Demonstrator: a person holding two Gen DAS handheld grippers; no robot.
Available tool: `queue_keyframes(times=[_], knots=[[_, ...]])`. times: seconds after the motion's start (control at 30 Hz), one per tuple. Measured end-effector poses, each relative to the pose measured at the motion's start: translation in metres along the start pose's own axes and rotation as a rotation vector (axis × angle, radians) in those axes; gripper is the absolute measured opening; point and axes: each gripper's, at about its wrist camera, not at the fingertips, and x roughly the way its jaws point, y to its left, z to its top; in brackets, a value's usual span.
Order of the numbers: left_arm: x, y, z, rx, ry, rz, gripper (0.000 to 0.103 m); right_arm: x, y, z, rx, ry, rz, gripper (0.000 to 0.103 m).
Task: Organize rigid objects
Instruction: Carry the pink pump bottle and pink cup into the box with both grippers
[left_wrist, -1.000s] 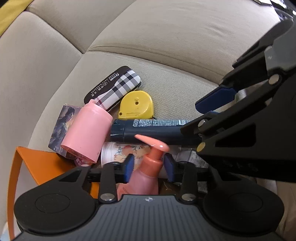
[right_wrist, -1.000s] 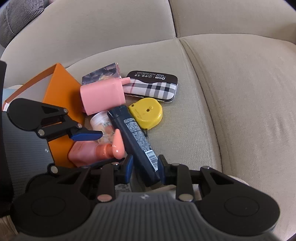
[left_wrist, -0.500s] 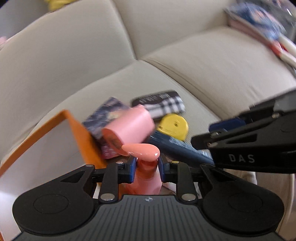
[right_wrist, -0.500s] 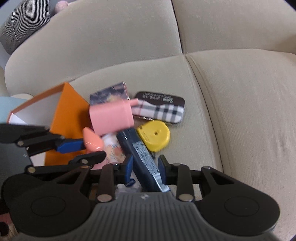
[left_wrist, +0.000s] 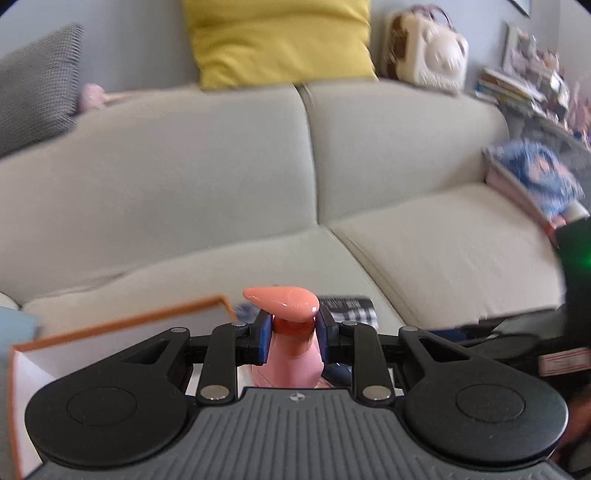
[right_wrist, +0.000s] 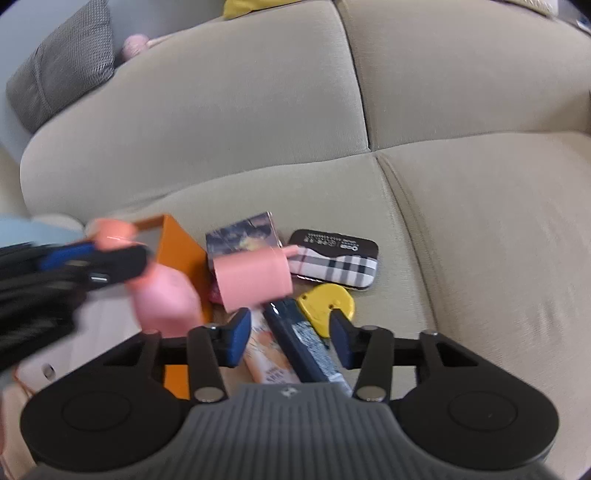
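My left gripper (left_wrist: 291, 334) is shut on the neck of a pink pump bottle (left_wrist: 293, 360) and holds it upright above the orange box (left_wrist: 122, 324). In the right wrist view the left gripper (right_wrist: 107, 254) and the pump bottle (right_wrist: 162, 295) show blurred at the left. My right gripper (right_wrist: 290, 338) hangs over the pile with its jaws opening. A dark blue tube (right_wrist: 312, 352) lies between the fingers, which do not touch it. A pink cylinder (right_wrist: 255, 280), a yellow tape measure (right_wrist: 328, 302), a plaid case (right_wrist: 336, 262) and a picture box (right_wrist: 242, 236) lie just beyond.
A peach printed tube (right_wrist: 269, 363) lies beside the dark tube. The orange box wall (right_wrist: 179, 254) stands left of the pile. Beige sofa seat (right_wrist: 480, 258) stretches bare to the right. A yellow cushion (left_wrist: 280, 40) and a grey cushion (left_wrist: 33, 85) sit on the backrest.
The left gripper has risen with the pump bottle and rolled level, so the sofa back now fills its view. The right gripper's jaws have spread off the dark blue tube and lifted slightly.
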Motion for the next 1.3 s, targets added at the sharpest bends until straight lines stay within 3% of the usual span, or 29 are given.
queue_keyframes(times=[0.2, 0.3, 0.53, 0.7, 0.8, 0.93, 1.1, 1.3], knots=[[-0.005, 0.045, 0.007, -0.117, 0.018, 0.073, 0.027, 0.019, 0.008, 0.014, 0.095, 0.017, 0.011, 0.067], [0.001, 0.070, -0.002, -0.176, 0.055, 0.110, 0.028, 0.036, 0.021, 0.016, 0.032, 0.038, 0.018, 0.079], [0.027, 0.111, -0.029, -0.275, 0.140, 0.153, 0.028, 0.084, 0.030, 0.028, -0.090, 0.069, 0.067, 0.094], [0.037, 0.133, -0.046, -0.334, 0.197, 0.175, 0.027, 0.115, 0.032, 0.035, -0.193, 0.124, 0.064, 0.092], [0.040, 0.139, -0.053, -0.349, 0.213, 0.182, 0.028, 0.123, 0.032, 0.038, -0.210, 0.144, 0.061, 0.079], [0.038, 0.144, -0.057, -0.363, 0.214, 0.176, 0.028, 0.123, 0.035, 0.038, -0.224, 0.155, 0.076, 0.073], [0.031, 0.150, -0.056, -0.369, 0.209, 0.175, 0.028, 0.116, 0.045, 0.037, -0.285, 0.146, 0.040, 0.072], [0.012, 0.166, -0.059, -0.371, 0.202, 0.189, 0.027, 0.072, 0.062, 0.047, -0.391, 0.069, 0.030, 0.072]])
